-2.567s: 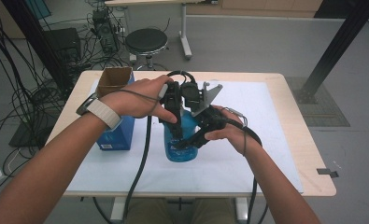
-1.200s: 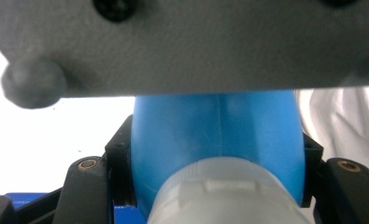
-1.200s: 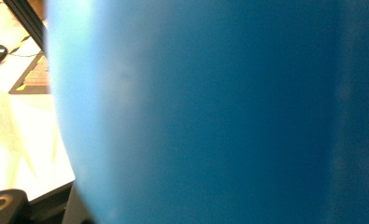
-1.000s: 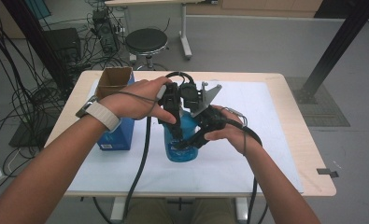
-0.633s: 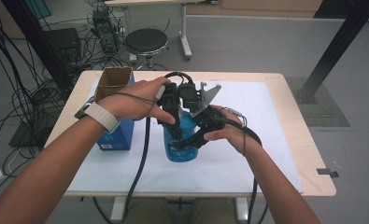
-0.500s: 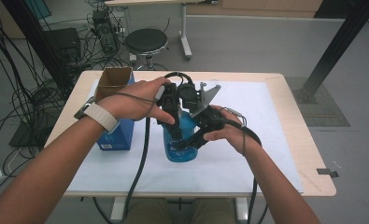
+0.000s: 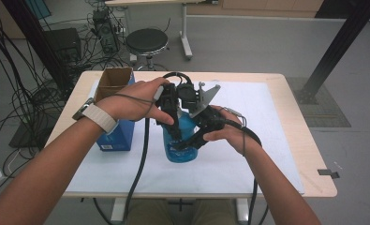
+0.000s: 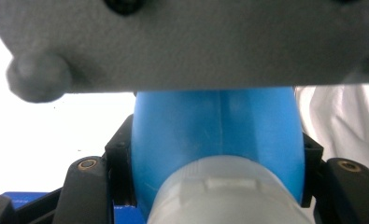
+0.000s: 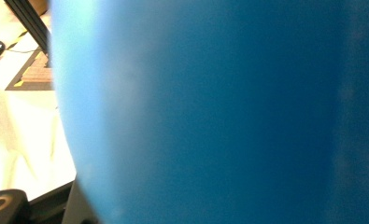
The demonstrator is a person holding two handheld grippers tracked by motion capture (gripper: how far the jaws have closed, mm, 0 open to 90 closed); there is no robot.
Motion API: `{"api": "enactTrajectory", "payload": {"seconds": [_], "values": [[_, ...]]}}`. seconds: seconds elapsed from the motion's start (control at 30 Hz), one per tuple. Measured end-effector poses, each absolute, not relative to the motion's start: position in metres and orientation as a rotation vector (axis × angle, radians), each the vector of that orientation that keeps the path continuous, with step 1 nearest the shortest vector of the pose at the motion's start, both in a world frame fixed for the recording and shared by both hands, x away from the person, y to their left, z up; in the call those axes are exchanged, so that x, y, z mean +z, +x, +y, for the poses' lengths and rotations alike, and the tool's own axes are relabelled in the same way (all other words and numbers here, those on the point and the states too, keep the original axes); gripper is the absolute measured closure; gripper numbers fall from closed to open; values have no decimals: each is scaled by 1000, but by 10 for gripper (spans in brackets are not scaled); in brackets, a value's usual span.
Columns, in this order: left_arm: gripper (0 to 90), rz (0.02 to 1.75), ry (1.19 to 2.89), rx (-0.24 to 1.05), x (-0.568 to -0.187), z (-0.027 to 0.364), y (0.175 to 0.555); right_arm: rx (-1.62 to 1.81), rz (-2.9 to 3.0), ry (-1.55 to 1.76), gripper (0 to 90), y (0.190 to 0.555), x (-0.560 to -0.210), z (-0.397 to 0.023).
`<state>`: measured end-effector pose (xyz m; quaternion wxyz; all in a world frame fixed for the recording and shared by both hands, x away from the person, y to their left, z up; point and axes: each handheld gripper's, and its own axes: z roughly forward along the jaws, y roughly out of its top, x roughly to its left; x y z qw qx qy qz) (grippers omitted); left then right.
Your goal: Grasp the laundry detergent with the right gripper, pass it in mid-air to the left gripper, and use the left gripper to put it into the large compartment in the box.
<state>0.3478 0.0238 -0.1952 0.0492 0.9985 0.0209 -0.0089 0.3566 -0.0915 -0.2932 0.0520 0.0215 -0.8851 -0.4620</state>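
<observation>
A blue plastic bottle [image 7: 179, 153] stands upright on the white sheet at the middle of the table. My left gripper [image 7: 175, 136] comes down on it from above. In the left gripper view the black jaws press both sides of the blue shoulder [image 8: 215, 126] just below the white cap [image 8: 224, 193]. My right gripper [image 7: 193, 140] reaches in from the right, with its grey plate [image 7: 206, 97] on top, and its jaws lie against the bottle's body. In the right gripper view the blue wall [image 9: 219, 112] is very close and blurred, with one jaw at the bottom left.
A blue carton with open brown flaps [image 7: 115, 119] stands left of the bottle, under the left forearm. A white sheet [image 7: 262, 122] covers most of the wooden table [image 7: 309, 154]. Cables trail from both grippers toward the near edge. A stool [image 7: 146, 42] stands beyond the table.
</observation>
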Motion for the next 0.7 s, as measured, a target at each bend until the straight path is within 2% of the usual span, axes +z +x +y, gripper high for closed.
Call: {"api": "enactTrajectory", "payload": {"seconds": [0.7], "values": [[379,78,3031,-38,-195,23,348,-1404,-2690,59,429,355,-293,-93]]}}
